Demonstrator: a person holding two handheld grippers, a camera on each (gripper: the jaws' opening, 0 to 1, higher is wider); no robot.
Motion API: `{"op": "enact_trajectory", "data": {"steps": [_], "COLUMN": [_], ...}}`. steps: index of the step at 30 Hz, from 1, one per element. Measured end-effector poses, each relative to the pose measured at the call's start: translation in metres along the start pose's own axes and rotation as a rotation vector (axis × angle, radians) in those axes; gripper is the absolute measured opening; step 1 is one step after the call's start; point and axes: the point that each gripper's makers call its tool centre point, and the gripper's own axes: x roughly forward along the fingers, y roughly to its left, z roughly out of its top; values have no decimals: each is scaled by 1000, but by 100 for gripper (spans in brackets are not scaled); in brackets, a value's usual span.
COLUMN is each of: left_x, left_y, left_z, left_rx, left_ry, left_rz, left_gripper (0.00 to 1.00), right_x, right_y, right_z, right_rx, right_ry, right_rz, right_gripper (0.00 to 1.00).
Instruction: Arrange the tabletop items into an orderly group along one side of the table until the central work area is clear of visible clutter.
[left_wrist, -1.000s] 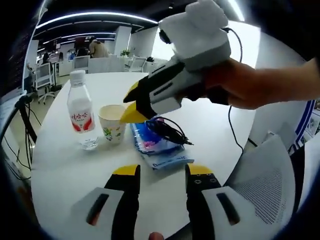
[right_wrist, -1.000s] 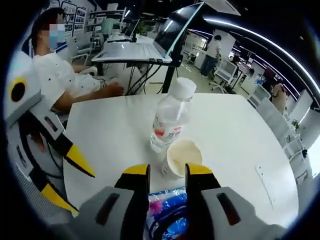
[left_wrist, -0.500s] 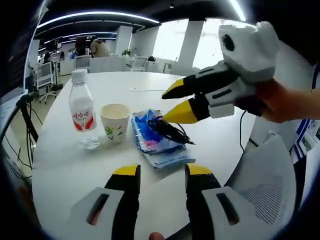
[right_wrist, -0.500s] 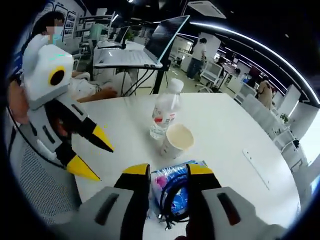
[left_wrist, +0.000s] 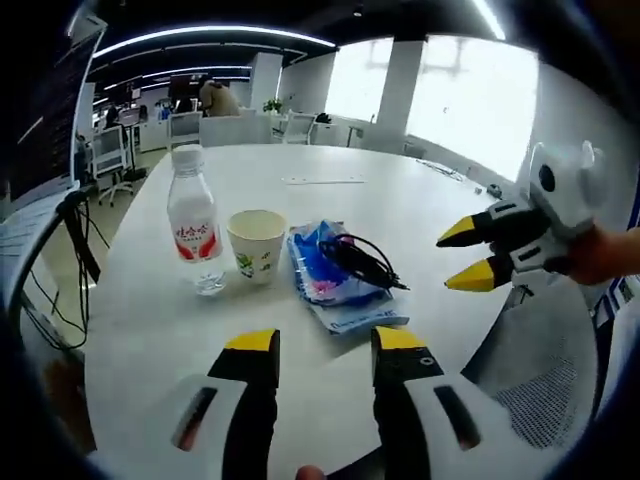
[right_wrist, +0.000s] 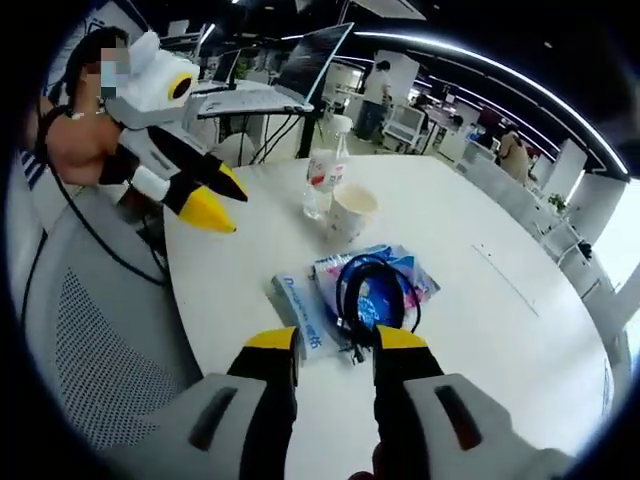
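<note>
My left gripper (left_wrist: 314, 345) has its yellow-tipped jaws apart, holding nothing, above the white round table (left_wrist: 130, 330). At 12 o'clock from it lies the blue plastic packet (left_wrist: 335, 285) with a coiled black cable (left_wrist: 362, 260) on top; the white paper cup (left_wrist: 256, 244) sits at 11, just beside the clear plastic water bottle (left_wrist: 194, 228). My right gripper (right_wrist: 336, 346), jaws apart and empty, has the packet at 12.
</note>
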Motion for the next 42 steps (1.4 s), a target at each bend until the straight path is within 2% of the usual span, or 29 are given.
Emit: {"op": "enact_trajectory", "data": {"steps": [4, 10, 17, 21, 26, 29, 35, 42], "left_x": [-1, 1, -3, -4, -11, -12, -13, -10], "left_y": [6, 13, 28, 34, 44, 44, 48, 42], "left_z": [-3, -3, -5, -7, -6, -5, -5, -4], "left_rx": [15, -8, -6, -2, -19, 3, 19, 18], "left_ry": [17, 20, 25, 30, 5, 8, 9, 6], "left_rz": [64, 107, 190, 220, 268, 289, 310, 272], "left_gripper": [37, 39, 40, 40, 40, 40, 39, 39], "right_x": [-12, -22, -20, -18, -15, -19, -23, -20], "right_y": [-7, -26, -31, -26, -15, -12, -20, -27], "right_z": [-29, -51, -58, -63, -69, -73, -80, -69], "right_rx": [38, 100, 94, 97, 90, 87, 105, 171], "right_ry": [39, 47, 43, 46, 31, 28, 32, 14], "right_rz": [0, -16, 17, 53, 129, 153, 156, 100], "right_gripper": [28, 29, 29, 29, 29, 28, 28, 28]}}
